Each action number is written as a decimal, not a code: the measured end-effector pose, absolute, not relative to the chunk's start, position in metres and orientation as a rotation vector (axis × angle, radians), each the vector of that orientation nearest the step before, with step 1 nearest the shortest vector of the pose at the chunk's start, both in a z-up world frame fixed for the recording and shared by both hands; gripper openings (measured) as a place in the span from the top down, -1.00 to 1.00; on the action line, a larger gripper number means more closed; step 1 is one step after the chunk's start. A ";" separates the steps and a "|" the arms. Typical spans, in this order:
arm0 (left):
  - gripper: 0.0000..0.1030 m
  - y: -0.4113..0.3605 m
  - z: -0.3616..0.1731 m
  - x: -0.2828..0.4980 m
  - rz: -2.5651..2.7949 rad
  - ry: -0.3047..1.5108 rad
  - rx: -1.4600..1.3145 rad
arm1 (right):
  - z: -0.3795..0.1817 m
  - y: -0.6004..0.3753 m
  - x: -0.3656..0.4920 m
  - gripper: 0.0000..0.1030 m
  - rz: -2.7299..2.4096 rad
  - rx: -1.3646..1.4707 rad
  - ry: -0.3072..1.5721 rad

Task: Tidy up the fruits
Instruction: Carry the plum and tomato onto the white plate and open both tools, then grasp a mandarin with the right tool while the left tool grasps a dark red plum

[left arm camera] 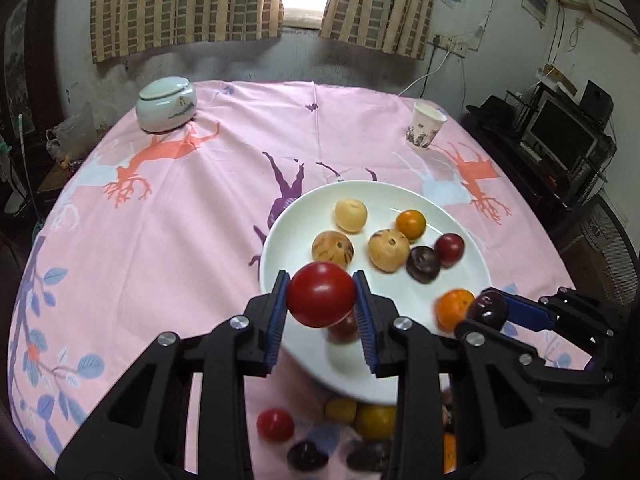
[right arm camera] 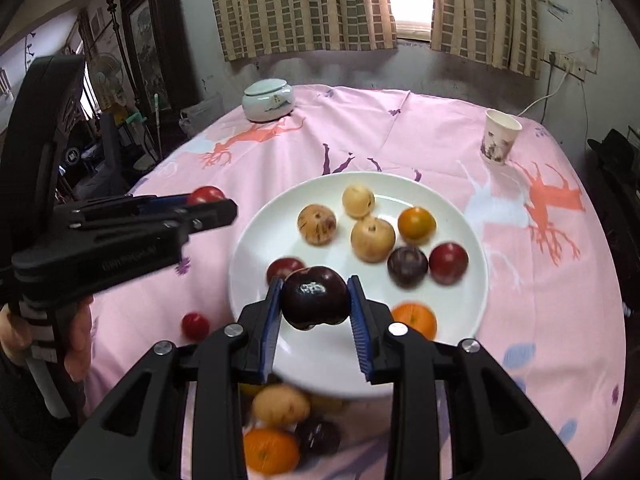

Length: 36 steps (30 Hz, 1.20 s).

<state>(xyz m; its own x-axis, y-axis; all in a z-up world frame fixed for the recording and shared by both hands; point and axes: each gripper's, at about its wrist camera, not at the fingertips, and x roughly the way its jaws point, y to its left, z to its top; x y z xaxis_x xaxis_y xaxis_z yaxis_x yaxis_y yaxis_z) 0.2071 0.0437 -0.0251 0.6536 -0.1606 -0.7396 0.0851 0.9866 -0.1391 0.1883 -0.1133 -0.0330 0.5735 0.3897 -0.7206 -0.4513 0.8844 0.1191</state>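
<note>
A white plate (left arm camera: 304, 216) (right arm camera: 452, 332) on the pink tablecloth holds several fruits: tan, orange, red and dark purple ones. My left gripper (left arm camera: 321, 300) is shut on a red fruit (left arm camera: 321, 294) and holds it above the plate's near left rim; it shows from the side in the right wrist view (right arm camera: 208, 204). My right gripper (right arm camera: 314, 304) is shut on a dark purple plum (right arm camera: 315, 300) above the plate's near edge; it shows at the right in the left wrist view (left arm camera: 486, 308). Several loose fruits (left arm camera: 276, 424) (right arm camera: 280, 404) lie on the cloth in front of the plate.
A lidded white ceramic jar (left arm camera: 166, 104) (right arm camera: 268, 100) stands at the far left of the round table. A paper cup (left arm camera: 425, 125) (right arm camera: 500, 140) stands at the far right. A small red fruit (right arm camera: 195, 325) lies left of the plate.
</note>
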 end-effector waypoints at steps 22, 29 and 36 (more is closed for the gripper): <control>-0.50 0.043 -0.039 0.248 -0.126 0.891 -0.116 | -0.068 -0.098 0.252 -0.29 0.409 -0.164 0.923; -0.77 0.057 -0.015 0.188 -0.199 0.846 -0.196 | -0.041 -0.133 0.205 -0.39 0.399 -0.090 0.890; -0.79 0.060 -0.038 0.119 -0.177 0.850 -0.181 | -0.043 -0.162 0.133 -0.81 0.388 0.028 0.866</control>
<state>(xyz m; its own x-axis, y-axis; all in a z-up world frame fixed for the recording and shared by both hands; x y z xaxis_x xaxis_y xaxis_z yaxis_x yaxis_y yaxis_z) 0.1185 0.0595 -0.0377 0.6471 -0.2268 -0.7279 0.0830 0.9700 -0.2284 0.1331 -0.1624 -0.0432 0.5825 0.3439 -0.7365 -0.3212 0.9297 0.1801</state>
